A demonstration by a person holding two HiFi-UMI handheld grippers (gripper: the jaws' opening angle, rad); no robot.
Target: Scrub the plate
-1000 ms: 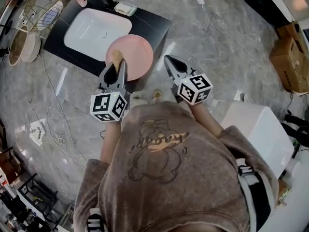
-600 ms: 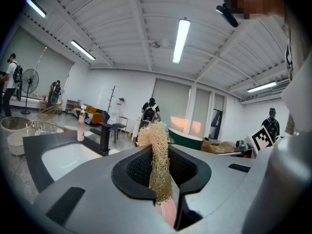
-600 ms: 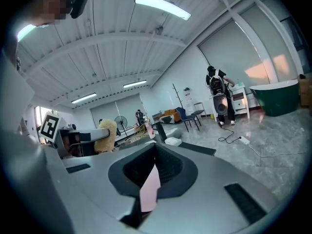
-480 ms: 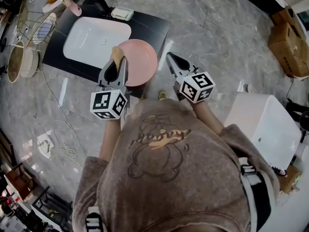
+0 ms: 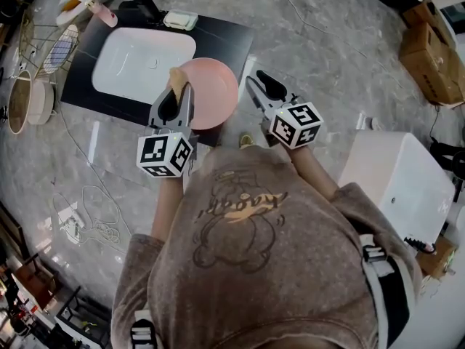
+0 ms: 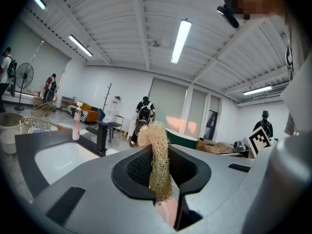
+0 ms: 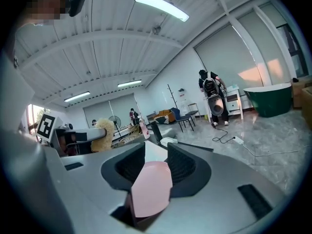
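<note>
A pink plate (image 5: 211,97) lies on the front right corner of the black counter (image 5: 232,38), beside the white sink (image 5: 145,53). My left gripper (image 5: 176,91) is shut on a tan loofah scrubber (image 5: 174,78), which sticks out past the jaws over the plate's left rim. In the left gripper view the loofah (image 6: 158,165) is pinched upright, with a sliver of plate (image 6: 168,211) below it. My right gripper (image 5: 256,84) hovers just right of the plate; its jaws have just been opening and press on nothing. In the right gripper view the plate (image 7: 151,189) shows through the gap.
A black faucet (image 5: 142,6), a soap dish (image 5: 180,20) and a pink bottle (image 5: 102,11) stand behind the sink. A wire basket (image 5: 58,46) and round basins (image 5: 22,97) sit left. Cardboard boxes (image 5: 429,57), a white cabinet (image 5: 399,187) and floor cables (image 5: 87,209) surround me.
The right gripper's jaws have come apart; they were shut in both earlier frames. Both grippers drifted slightly across the scene, and the left keeps the loofah over the plate.
</note>
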